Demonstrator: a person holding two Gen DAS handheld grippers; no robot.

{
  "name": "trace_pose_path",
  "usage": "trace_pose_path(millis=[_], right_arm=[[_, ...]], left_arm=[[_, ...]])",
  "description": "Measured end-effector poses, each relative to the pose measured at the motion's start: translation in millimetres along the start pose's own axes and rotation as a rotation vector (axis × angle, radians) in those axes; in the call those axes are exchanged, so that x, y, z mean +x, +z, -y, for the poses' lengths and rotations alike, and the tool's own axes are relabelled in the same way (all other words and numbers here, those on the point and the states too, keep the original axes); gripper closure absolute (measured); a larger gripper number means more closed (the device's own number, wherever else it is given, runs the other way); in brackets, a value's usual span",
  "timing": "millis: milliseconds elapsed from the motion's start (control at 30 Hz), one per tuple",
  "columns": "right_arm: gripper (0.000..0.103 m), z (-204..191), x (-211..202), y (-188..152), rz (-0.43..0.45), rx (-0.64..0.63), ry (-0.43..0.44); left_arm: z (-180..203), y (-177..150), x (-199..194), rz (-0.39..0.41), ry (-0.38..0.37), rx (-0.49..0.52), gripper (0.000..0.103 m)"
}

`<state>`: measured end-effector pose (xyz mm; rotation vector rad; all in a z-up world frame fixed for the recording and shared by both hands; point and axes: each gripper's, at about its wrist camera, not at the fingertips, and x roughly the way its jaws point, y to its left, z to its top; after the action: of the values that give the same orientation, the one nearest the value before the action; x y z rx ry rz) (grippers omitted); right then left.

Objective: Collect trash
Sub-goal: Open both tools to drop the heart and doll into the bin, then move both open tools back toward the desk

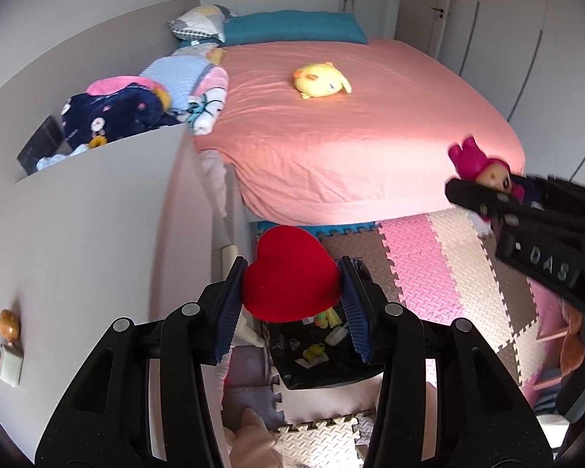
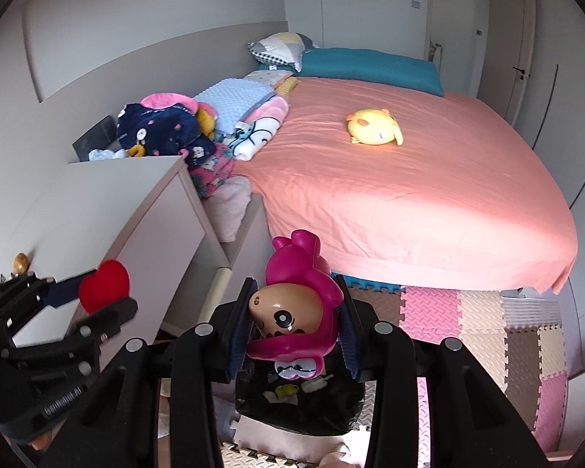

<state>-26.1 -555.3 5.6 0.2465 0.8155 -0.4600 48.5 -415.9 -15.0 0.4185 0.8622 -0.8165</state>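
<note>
The trash bin (image 1: 323, 355), a dark container lined with a black bag, sits on the floor at the near foot of the bed and is the hardest thing to read: in the left wrist view the gripper fingers and the red heart cover its far rim and both sides, and in the right wrist view the doll hides its far part, so only a patch of its inside shows, with a few small yellow-green and pale scraps too small to name. The bed (image 1: 370, 136) under a salmon-pink sheet fills the far half of both views; its right edge is cut off behind the right gripper in the left wrist view. A white cabinet (image 1: 97, 214) to the left blocks part of the heap of blankets (image 1: 136, 105) along the bed's left side. The foam floor mat (image 1: 448, 265) of pink, cream and brown tiles runs under the bed and out of frame to the right. A yellow plush toy (image 1: 321, 80) lies alone on the sheet. The left gripper (image 1: 292, 292) is clamped on a red heart (image 1: 288, 277), held above the bin. The right gripper (image 2: 296, 319) is clamped on a pink-haired doll (image 2: 292, 304), its head tipped sideways, its lower body partly hidden by the pads.
</note>
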Motion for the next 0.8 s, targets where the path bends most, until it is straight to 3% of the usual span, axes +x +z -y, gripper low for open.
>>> trace_pose_path(millis=[67,100,133,167,233,800], right_arm=[[0.059,5,2,7,-0.007,0.001,-0.008],[0.049,6,4,9,-0.015,-0.001,-0.007],[0.011,7,5,14,-0.025,0.000,-0.005],[0.003,9,4,17,-0.015,0.000,-0.007],[0.003,10,2,22,0.002,-0.005,-0.023],[0.003,-6,3,24,0.007,-0.008,-0.024]], left_arm=[[8,-1,5,-0.021,-0.011,0.030,0.053],[9,0,7,-0.036,-0.022,0.041,0.033],[12,-1,9,-0.050,-0.028,0.050,0.018],[13,-2,9,-0.042,-0.015,0.051,0.006],[12,-3,5,-0.010,-0.004,0.057,0.006],[-25,-7,-8,-0.003,0.024,-0.032,0.006]])
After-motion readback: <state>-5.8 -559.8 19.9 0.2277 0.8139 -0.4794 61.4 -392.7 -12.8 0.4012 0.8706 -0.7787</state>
